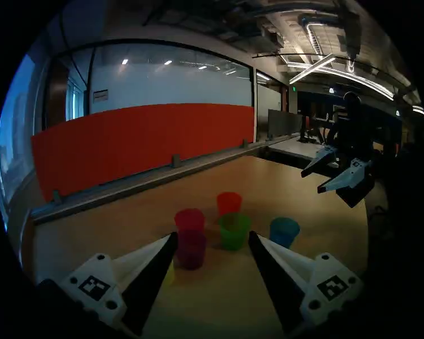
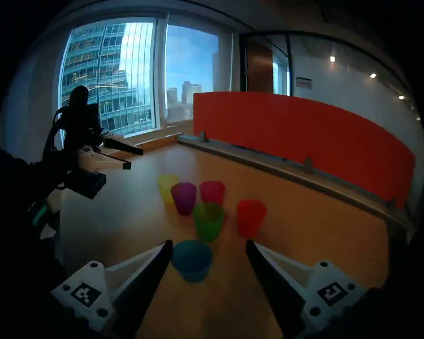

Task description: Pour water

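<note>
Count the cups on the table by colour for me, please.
Yellow cup: 1
Purple cup: 1
Pink cup: 1
Green cup: 1
Red cup: 1
Blue cup: 1
Total: 6 cups

Six coloured cups, two claws, one wooden table, one orange partition

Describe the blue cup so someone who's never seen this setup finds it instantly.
A wooden table runs along an orange partition, with six coloured cups clustered on it. The blue cup stands at the cluster's edge, nearest the right gripper, beside the green cup. It is the only blue one and stands slightly apart from the rest.
</note>
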